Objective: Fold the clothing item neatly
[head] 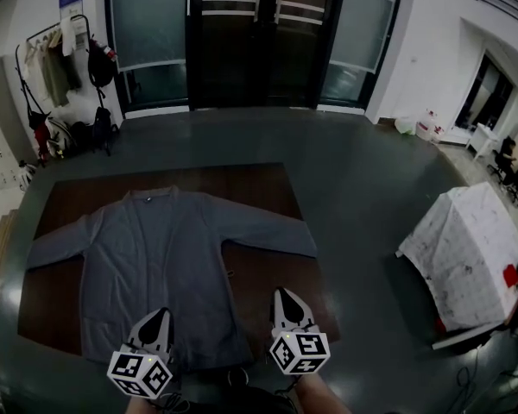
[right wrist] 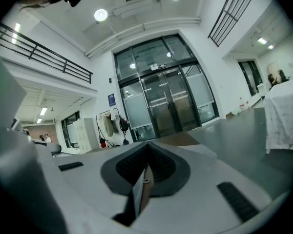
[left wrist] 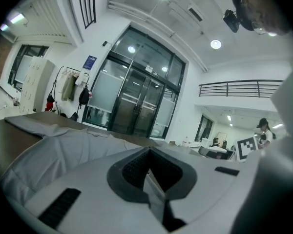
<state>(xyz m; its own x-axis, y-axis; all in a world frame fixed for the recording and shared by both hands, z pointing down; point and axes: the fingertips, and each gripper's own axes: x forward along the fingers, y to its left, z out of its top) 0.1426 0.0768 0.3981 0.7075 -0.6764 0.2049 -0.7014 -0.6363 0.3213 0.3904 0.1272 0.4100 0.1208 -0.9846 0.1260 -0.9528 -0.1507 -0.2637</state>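
Observation:
A grey long-sleeved garment (head: 160, 248) lies flat on the brown table (head: 259, 188), collar at the far side and both sleeves spread outward. My left gripper (head: 160, 316) is shut and empty, hovering over the garment's near hem. My right gripper (head: 282, 296) is also shut with nothing in it, over bare table just right of the hem. In the left gripper view the closed gripper (left wrist: 148, 151) points across the grey garment (left wrist: 63, 145). The right gripper view has its closed gripper (right wrist: 147, 151) aimed toward the glass doors, and the garment is hidden there.
Dark glass doors (head: 250, 41) stand beyond the table. A coat rack (head: 60, 67) with hanging clothes and bags is at the far left. A table under a stained white cloth (head: 470, 248) stands to the right. A seated person (head: 509, 158) is at the far right.

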